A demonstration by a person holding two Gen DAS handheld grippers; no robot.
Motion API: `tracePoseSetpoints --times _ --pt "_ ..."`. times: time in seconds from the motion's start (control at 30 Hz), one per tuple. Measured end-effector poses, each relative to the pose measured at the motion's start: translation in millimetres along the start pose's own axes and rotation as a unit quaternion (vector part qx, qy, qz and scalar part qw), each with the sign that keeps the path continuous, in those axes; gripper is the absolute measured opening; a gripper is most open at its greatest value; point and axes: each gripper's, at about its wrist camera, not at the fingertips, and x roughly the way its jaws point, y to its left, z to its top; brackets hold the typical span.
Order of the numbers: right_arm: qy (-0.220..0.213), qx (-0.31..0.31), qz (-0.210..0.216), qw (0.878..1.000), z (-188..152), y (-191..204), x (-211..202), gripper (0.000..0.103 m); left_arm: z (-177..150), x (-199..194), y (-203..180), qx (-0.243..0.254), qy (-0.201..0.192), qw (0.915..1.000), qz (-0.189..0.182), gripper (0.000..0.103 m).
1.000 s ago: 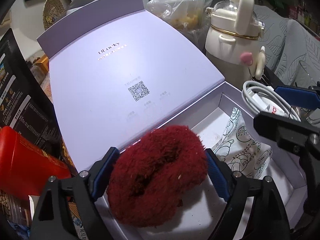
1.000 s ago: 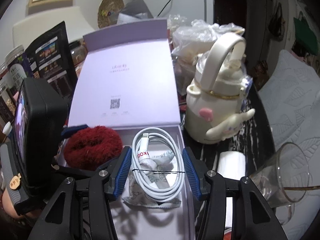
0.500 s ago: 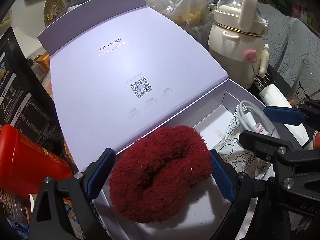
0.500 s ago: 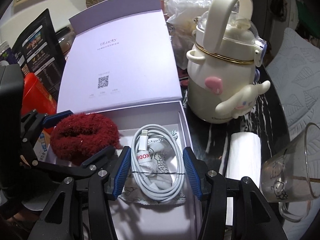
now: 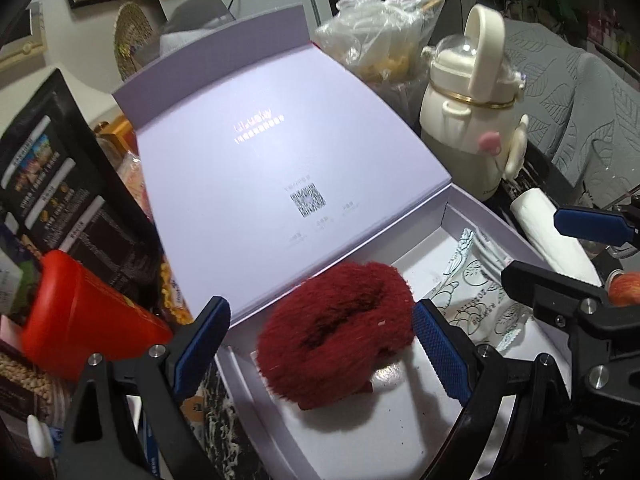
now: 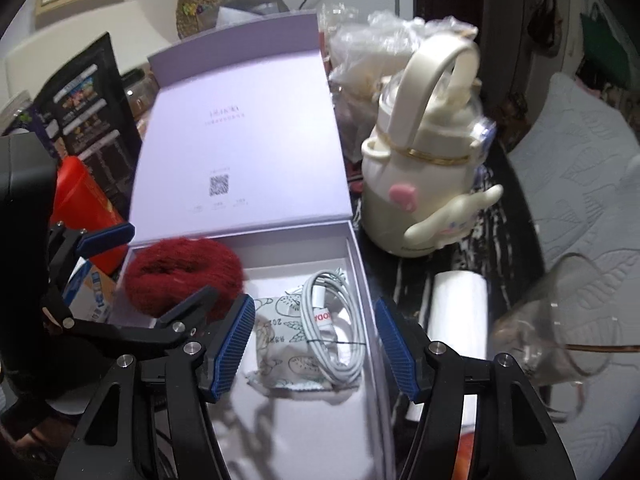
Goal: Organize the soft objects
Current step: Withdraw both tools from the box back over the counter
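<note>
A fluffy dark red scrunchie (image 5: pixel 336 320) lies at the left end of the open lilac box (image 5: pixel 360 440); it also shows in the right wrist view (image 6: pixel 182 272). My left gripper (image 5: pixel 320 344) is open, its blue pads apart from the scrunchie on both sides. A coiled white cable (image 6: pixel 332 328) rests on a printed white packet (image 6: pixel 288 344) at the right end of the box (image 6: pixel 360 264). My right gripper (image 6: pixel 314 344) is open above and around the cable, not touching it. The packet also shows in the left wrist view (image 5: pixel 476 300).
The box lid (image 5: pixel 272 168) stands open at the back. A cream character kettle (image 6: pixel 424 184), a white paper roll (image 6: pixel 456 304) and a glass cup (image 6: pixel 560 328) stand right of the box. A red canister (image 5: pixel 80 320) and black snack bags (image 5: pixel 52 200) stand left.
My left gripper has opened and let go of the scrunchie, which now lies in the box. Both grippers have drawn back and up; the right one has opened around the cable.
</note>
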Motion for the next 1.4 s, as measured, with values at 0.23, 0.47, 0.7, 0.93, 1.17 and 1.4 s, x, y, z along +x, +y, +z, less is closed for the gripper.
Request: tracePoseSetpoints --times 0.23,0.47,0.7,0.93,1.17,1.4 --pt "-0.04 0.011 -0.013 0.999 0.6 1.0 -44.8 0.063 3.2 -39.8 1.7 -0.002 -0.032 0.9995 0.002 0.094" --pt "-0.094 0.009 -0.029 0.995 -1.4 9.5 -94.8 0.063 3.7 -83.4 5.3 -0.008 -0.072 0.9974 -0.007 0.094" --pt "-0.144 0.005 -0.047 0.989 -9.3 23.0 -147.0 0.063 0.2 -133.4 11.2 -0.017 -0.113 0.9934 -0.015 0.094" --pt "-0.19 0.0 -0.059 0.98 -25.2 39.7 -201.1 0.063 -10.6 -186.1 19.5 -0.026 -0.156 0.987 -0.03 0.094" --pt "-0.225 -0.01 -0.073 0.971 -50.1 55.7 -245.9 0.068 -29.7 -239.8 22.2 -0.025 -0.202 0.9781 -0.042 0.094" --pt "-0.245 -0.013 -0.078 0.966 -85.7 70.6 -281.1 0.071 -56.4 -279.0 23.9 -0.025 -0.232 0.9705 -0.063 0.094"
